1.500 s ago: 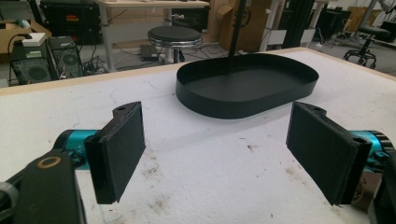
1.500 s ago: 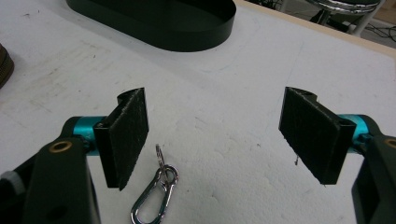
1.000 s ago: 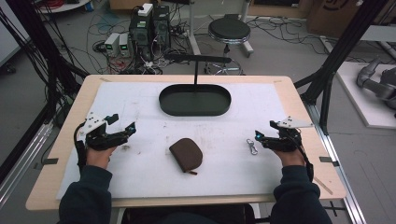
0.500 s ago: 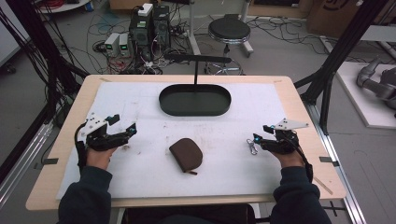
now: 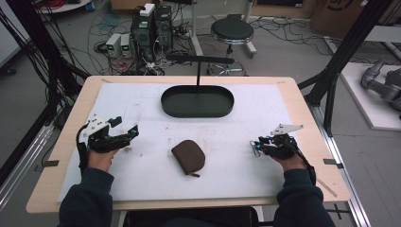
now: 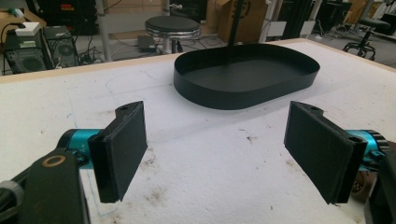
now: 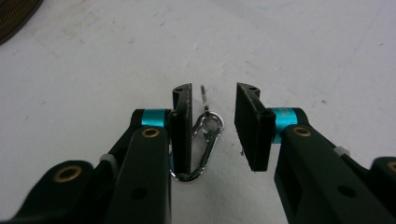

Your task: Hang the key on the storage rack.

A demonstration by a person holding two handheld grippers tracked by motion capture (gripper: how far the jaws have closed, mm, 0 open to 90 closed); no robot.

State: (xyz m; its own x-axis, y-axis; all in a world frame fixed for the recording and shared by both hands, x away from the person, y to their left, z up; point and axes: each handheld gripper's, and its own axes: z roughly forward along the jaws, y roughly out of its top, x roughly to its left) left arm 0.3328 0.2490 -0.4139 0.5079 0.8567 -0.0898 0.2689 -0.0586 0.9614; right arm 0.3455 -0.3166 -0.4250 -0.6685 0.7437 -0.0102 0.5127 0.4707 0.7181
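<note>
Brown pouch (image 7: 14, 16) cut by right gripper view's corner.

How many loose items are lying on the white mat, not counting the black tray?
2. A brown pouch lies mid-mat, and a silver carabiner clip sits between the jaws of the right tool. Nothing shows inside the black tray.

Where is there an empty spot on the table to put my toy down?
Bare white mat lies between the black tray and the left gripper, and again between the brown pouch and the right gripper. The strip right of the tray is free too. It is crowded at the right gripper, whose open jaws straddle a metal clip.
</note>
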